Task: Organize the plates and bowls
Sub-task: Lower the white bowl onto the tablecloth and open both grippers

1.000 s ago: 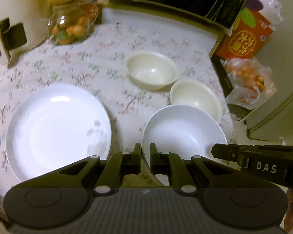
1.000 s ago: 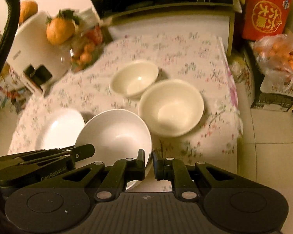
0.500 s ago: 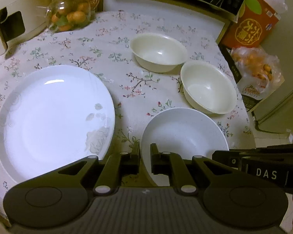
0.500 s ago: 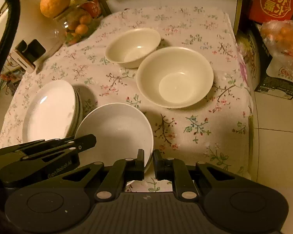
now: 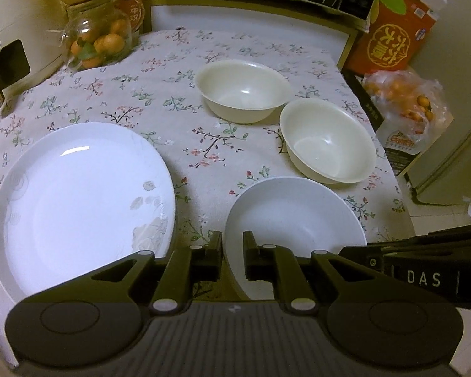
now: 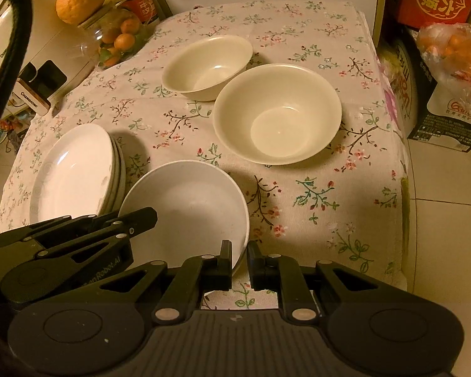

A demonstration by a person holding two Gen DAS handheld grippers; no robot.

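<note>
Both my grippers are pinching the same white bowl point(image 5: 295, 216) by its near rim: left gripper point(image 5: 232, 251) clamped on the left side of the rim, right gripper point(image 6: 238, 260) on the right edge, jaws squeezed down with just the rim between them. Compared with a second ago, the bowl looks lower; it had more shadow under it then, and now it seems to rest on the desk point(image 6: 314, 194), though I can't be sure it's fully down. Just left of it is the stack of plates point(image 6: 75, 172), same spot as before. Farther back, the two cream bowls haven't budged: the nearer cream bowl point(image 6: 278, 114) and the far cream bowl point(image 6: 207, 66) sit close together, rims nearly touching. Behind them there's the jar of small oranges point(image 5: 100, 40).
</note>
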